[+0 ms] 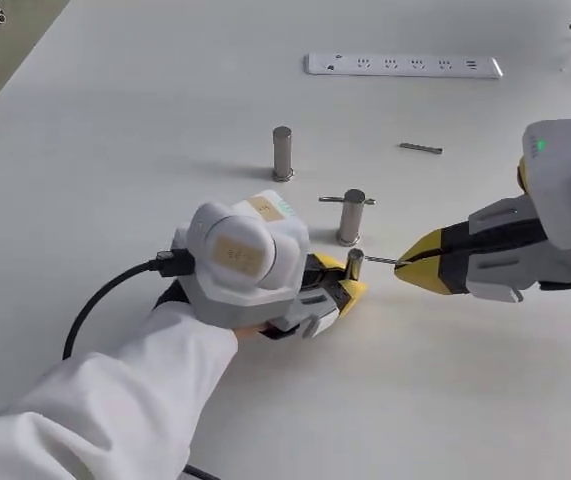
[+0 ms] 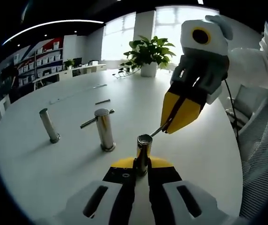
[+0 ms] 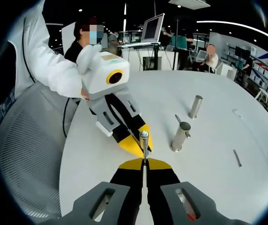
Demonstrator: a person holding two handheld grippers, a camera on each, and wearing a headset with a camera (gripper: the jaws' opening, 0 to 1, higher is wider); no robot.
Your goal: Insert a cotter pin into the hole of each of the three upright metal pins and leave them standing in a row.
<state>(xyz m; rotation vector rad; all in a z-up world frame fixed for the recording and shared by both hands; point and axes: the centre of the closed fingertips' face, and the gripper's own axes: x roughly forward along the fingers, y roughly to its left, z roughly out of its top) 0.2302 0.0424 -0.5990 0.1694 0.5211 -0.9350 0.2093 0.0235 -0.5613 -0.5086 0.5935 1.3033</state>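
Head view: your left claw (image 1: pixel 345 276), clamped on the nearest pin (image 1: pixel 355 262), holds it upright on the surface (image 1: pixel 115 150). Your right claw (image 1: pixel 403 268), closed on a cotter pin (image 1: pixel 382 260), sits just right of it, with the cotter's long axis level and its tip toward the pin's head. Left gripper view: the cotter pin (image 2: pixel 157 131) slants down from the right claw (image 2: pixel 168 128) to the nearest pin (image 2: pixel 143 147); you cannot tell whether it has entered the hole. Right gripper view: the nearest pin (image 3: pixel 144 140) stands dead ahead of your jaws. Judged next: push along the cotter's axis.

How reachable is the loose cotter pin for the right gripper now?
Probably yes: bare table leads to the loose cotter pin. But the right gripper is shut on a second cotter pin; release first.
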